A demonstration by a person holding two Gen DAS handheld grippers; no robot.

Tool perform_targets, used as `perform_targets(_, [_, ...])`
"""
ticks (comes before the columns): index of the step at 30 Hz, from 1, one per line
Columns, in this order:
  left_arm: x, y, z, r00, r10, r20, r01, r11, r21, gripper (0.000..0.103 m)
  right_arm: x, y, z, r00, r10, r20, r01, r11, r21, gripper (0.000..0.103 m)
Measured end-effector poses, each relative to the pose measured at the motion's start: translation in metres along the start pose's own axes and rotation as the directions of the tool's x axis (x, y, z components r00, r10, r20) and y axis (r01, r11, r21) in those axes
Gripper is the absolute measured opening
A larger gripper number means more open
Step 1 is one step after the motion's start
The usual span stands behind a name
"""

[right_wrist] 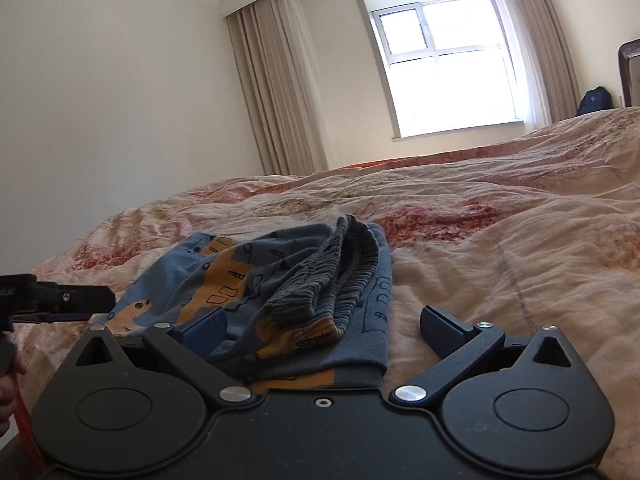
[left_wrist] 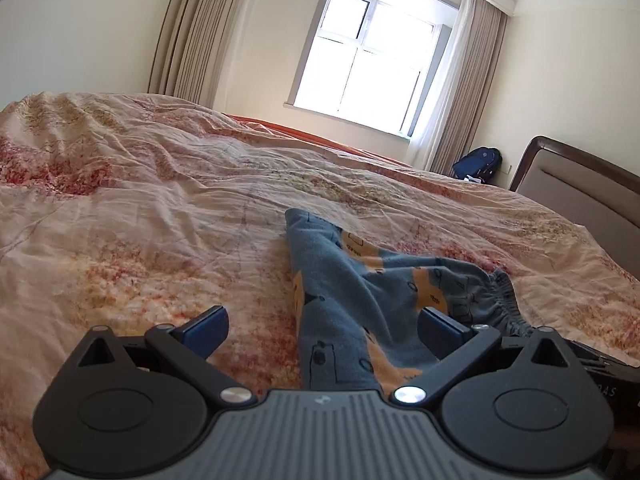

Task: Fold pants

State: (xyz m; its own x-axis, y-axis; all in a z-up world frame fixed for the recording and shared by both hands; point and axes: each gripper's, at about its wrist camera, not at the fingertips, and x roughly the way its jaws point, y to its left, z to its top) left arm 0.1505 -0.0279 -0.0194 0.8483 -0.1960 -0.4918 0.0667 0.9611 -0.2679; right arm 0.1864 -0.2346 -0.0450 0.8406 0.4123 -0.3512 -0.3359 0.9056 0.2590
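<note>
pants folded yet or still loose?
Loose. The pants lie crumpled on the bedspread, elastic waistband bunched on top, one leg trailing off. Both grippers open, holding nothing.

Floral quilt [left_wrist: 160, 208], window [left_wrist: 372, 56], curtains [left_wrist: 192, 28], backpack [left_wrist: 478, 164].

Bright window [left_wrist: 366, 54], probably beige curtains [left_wrist: 192, 28].

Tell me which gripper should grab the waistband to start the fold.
Right, probably. The right gripper is open with the gathered waistband lying directly between its fingers. The left gripper, also open, faces a leg of the pants; from there the waistband sits off to its right.
</note>
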Motion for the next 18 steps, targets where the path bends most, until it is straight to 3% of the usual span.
perform_targets(3, [0.024,0.004,0.014,0.997,-0.019,-0.078,0.019,1.0,0.007,0.103,0.02,-0.02,0.023,0.988,0.126,-0.089,-0.12,0.99,0.078,0.103])
perform_targets(10, [0.037,0.013,0.013,0.99,-0.046,-0.135,0.05,0.998,0.024,0.103,0.059,-0.055,0.051,0.955,0.229,-0.188,-0.19,0.961,0.203,0.103])
perform_targets(18, [0.042,0.007,0.014,0.988,-0.021,-0.152,0.029,0.998,0.049,0.103,0.063,-0.051,0.044,0.96,0.199,-0.196,-0.169,0.973,0.159,0.103])
